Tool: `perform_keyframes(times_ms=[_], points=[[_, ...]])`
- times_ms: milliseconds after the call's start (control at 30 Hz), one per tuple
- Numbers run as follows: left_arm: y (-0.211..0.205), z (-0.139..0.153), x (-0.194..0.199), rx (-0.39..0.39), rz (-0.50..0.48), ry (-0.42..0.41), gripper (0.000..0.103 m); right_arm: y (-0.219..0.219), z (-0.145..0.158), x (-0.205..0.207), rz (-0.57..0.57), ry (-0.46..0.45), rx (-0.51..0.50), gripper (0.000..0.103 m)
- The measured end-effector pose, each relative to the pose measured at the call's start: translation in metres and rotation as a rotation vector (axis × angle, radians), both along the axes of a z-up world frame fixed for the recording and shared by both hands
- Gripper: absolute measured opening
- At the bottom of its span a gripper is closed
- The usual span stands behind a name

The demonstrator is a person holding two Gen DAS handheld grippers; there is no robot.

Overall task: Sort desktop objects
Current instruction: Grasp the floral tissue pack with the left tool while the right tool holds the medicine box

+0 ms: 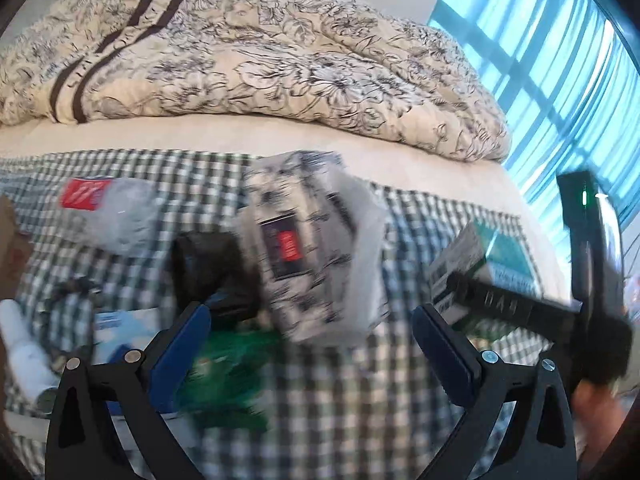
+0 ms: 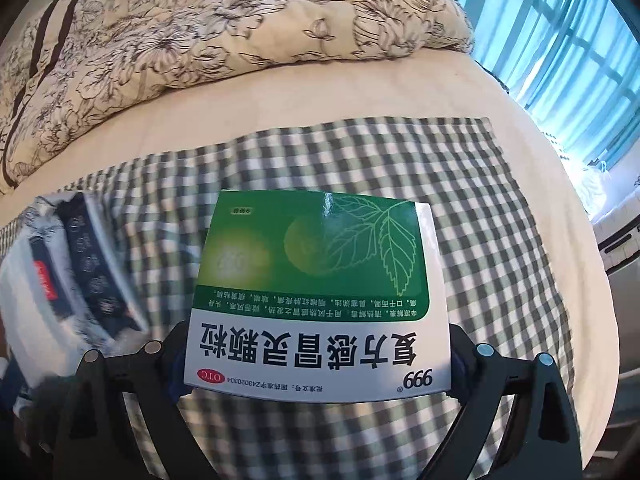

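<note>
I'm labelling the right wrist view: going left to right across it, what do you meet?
Floral-print packet in clear wrap → green and white medicine box, clamped in the right gripper → bare checked cloth → blue-curtained window.

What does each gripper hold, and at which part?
Right gripper: the green box, by its two sides at the near end. Left gripper: nothing, open.

Bright daylight from right window (image 2: 580, 40), motion blur, fisheye-warped edges

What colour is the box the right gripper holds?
Green and white medicine box, clearest in the right wrist view.
</note>
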State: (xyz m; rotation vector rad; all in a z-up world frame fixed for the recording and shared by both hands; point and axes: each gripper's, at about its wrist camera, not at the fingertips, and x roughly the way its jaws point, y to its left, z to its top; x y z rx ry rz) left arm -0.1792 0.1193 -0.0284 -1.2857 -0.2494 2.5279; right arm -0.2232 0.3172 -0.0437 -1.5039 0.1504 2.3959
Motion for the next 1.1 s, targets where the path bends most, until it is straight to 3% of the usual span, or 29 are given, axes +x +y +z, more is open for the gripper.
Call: perform_keyframes(times_ms=[200, 333, 467, 567, 600, 667, 700, 833, 1000, 1100], points=[[0.019, 0.0, -0.021, 0.022, -0.016, -0.005, 0.103, 0.014, -0.034, -0.002, -0.017, -0.098, -0.046, 0.093], [0.02, -0.011, -0.034, 0.033, 0.005, -0.036, 0.103, 0.008, -0.035, 0.004, 0.008, -0.068, -0.002, 0.093], [0.021, -0.026, -0.045, 0.01, 0.037, -0.074, 0.102, 0.01, -0.031, 0.003, 0.008, -0.058, -0.023, 0.092], [0.022, -0.03, -0.046, -0.003, 0.037, -0.057, 0.095, 0.012, -0.028, 0.002, 0.016, -0.053, -0.023, 0.092], [0.022, -0.031, -0.048, -0.007, 0.038, -0.059, 0.089, 0.012, -0.027, 0.004, 0.019, -0.049, -0.023, 0.092], [0.018, -0.037, -0.05, -0.042, 0.056, -0.08, 0.062, 0.012, -0.023, 0.006, 0.023, -0.044, -0.022, 0.092], [0.015, -0.039, -0.05, -0.051, 0.061, -0.086, 0.056, 0.011, -0.021, 0.007, 0.027, -0.042, -0.022, 0.092], [0.007, -0.032, -0.039, -0.043, 0.076, -0.045, 0.045, 0.007, -0.01, 0.029, 0.038, -0.028, -0.016, 0.092], [-0.003, -0.008, -0.021, -0.062, 0.097, -0.028, 0.044, -0.002, 0.004, 0.042, 0.057, -0.027, 0.008, 0.092], [-0.019, 0.012, -0.005, -0.032, 0.117, 0.008, 0.044, -0.004, 0.013, 0.043, 0.061, -0.008, 0.009, 0.092]])
